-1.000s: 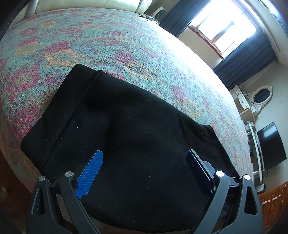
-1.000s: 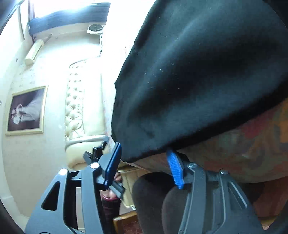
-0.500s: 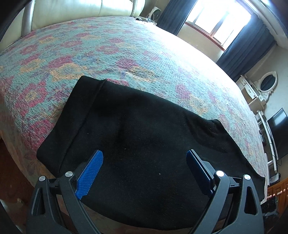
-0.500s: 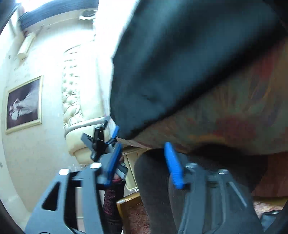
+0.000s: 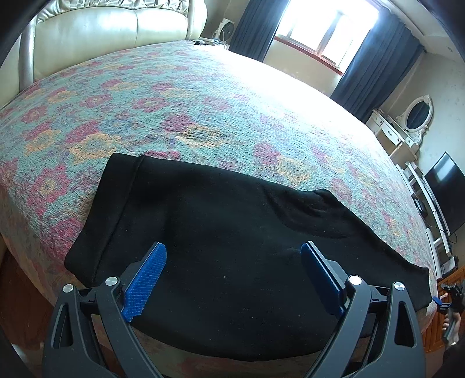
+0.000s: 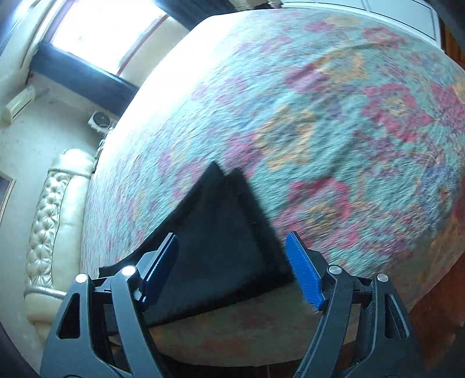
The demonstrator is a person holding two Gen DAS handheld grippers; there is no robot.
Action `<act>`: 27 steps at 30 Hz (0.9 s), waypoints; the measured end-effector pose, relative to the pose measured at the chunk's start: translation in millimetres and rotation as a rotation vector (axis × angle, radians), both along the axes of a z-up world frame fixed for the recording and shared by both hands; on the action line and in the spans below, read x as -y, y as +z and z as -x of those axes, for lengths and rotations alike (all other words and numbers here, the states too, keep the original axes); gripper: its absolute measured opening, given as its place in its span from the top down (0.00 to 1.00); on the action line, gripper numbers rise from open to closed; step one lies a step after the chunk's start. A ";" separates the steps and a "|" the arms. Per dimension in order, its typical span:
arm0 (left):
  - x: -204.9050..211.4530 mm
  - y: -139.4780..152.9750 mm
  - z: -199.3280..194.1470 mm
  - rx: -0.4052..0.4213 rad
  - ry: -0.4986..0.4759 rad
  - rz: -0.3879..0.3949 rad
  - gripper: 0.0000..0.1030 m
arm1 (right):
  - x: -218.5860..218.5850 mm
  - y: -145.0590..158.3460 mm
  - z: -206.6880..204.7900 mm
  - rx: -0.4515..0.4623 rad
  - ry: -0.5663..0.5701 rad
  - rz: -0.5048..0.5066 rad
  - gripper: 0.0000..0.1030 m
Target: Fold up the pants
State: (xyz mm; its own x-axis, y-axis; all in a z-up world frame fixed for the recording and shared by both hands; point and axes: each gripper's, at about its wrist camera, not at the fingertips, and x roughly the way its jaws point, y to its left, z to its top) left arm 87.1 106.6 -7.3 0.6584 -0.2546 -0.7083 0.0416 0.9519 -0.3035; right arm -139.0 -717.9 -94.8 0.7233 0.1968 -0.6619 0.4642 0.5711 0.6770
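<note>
Black pants [image 5: 226,247] lie folded lengthwise along the near edge of a floral bedspread [image 5: 203,101]. My left gripper [image 5: 232,250] hovers open above their middle, with nothing between its blue pads. At the far right of the left wrist view, the right gripper [image 5: 449,299] shows small beyond the pants' right end, held in a hand. In the blurred right wrist view, my right gripper [image 6: 232,237] hangs over the narrow end of the pants [image 6: 223,232] at the bed's edge. Its jaws are opening and press on nothing.
A cream padded headboard [image 5: 101,26] stands at the far left of the bed. A bright window with dark curtains [image 5: 328,23] is behind it. A white dresser with an oval mirror [image 5: 418,113] and a television [image 5: 444,192] line the right wall. Wooden floor runs below the bed's edge.
My right gripper swung fast from the wide end of the pants by the headboard to their narrow end, and its jaws spread wider. My left gripper rose a little and stayed open.
</note>
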 end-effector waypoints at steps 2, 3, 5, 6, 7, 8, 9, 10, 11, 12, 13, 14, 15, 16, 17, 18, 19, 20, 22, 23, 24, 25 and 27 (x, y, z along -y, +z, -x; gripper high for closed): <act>-2.3 -0.5 0.1 -0.007 0.013 -0.007 0.10 | 11.2 -19.0 -3.0 -0.004 0.002 -0.028 0.26; -4.3 -1.0 -0.3 -0.012 0.023 -0.009 0.10 | 14.3 -29.3 -7.7 -0.014 0.019 -0.057 0.26; -8.5 -2.0 -0.2 -0.023 0.038 0.001 0.10 | 14.6 -37.7 -15.0 0.001 0.033 -0.060 0.13; -10.9 -2.8 -0.3 -0.028 0.046 0.008 0.10 | 7.7 -37.0 -18.4 0.029 0.049 -0.060 0.11; -12.6 -3.3 -0.2 -0.032 0.053 0.013 0.10 | -3.8 -37.1 -24.6 0.040 0.071 -0.067 0.11; -14.2 -3.5 0.5 -0.035 0.058 0.017 0.10 | -9.1 -37.7 -30.9 0.038 0.103 -0.075 0.11; -14.9 -3.9 0.7 -0.039 0.063 0.019 0.10 | -18.0 -35.2 -35.6 0.035 0.132 -0.071 0.11; -15.3 -4.3 0.1 -0.044 0.066 0.019 0.10 | -22.2 -34.0 -40.5 0.032 0.164 -0.068 0.11; -15.4 -4.8 -0.3 -0.054 0.068 0.019 0.10 | -27.0 -32.1 -45.6 0.032 0.195 -0.069 0.11; -15.6 -5.4 -0.7 -0.061 0.068 0.021 0.10 | -30.6 -31.4 -50.0 0.031 0.224 -0.071 0.11; -14.9 -5.3 -0.7 -0.065 0.066 0.024 0.10 | -42.6 -28.3 -48.7 0.023 0.254 -0.059 0.12; -14.5 -5.0 -0.7 -0.064 0.063 0.027 0.10 | -48.3 -25.6 -48.5 0.004 0.282 -0.032 0.15; -13.2 -4.1 0.5 -0.062 0.061 0.027 0.10 | -57.1 -23.9 -51.1 -0.029 0.298 0.005 0.21; -12.0 -2.9 0.3 -0.059 0.060 0.028 0.10 | -61.0 -18.6 -49.4 -0.064 0.299 0.046 0.29; -11.1 -1.7 0.1 -0.058 0.057 0.031 0.10 | -63.3 -17.5 -50.2 -0.090 0.295 0.071 0.44; -9.7 -0.6 0.2 -0.057 0.055 0.036 0.10 | -63.7 -18.7 -47.8 -0.110 0.288 0.079 0.57; -9.0 -0.1 -0.4 -0.058 0.053 0.045 0.10 | -59.4 -20.0 -45.6 -0.112 0.284 0.042 0.73; -7.9 0.1 -0.3 -0.062 0.053 0.054 0.10 | -58.9 -17.7 -44.5 -0.101 0.278 0.007 0.74; -5.7 -0.3 -1.0 -0.080 0.057 0.069 0.10 | -56.9 -12.4 -39.7 -0.111 0.275 0.040 0.77; -5.5 -0.6 -1.3 -0.085 0.057 0.082 0.10 | -57.6 -8.2 -37.8 -0.098 0.261 0.034 0.79; -5.4 -0.8 -1.2 -0.090 0.056 0.096 0.10 | -58.7 -4.0 -38.8 -0.075 0.237 0.007 0.79; -5.1 -0.7 -0.8 -0.093 0.052 0.104 0.10 | -58.2 -0.1 -35.1 -0.043 0.218 -0.026 0.79; -4.4 -0.2 -0.1 -0.096 0.048 0.101 0.10 | -59.4 11.0 -30.2 0.019 0.201 -0.068 0.79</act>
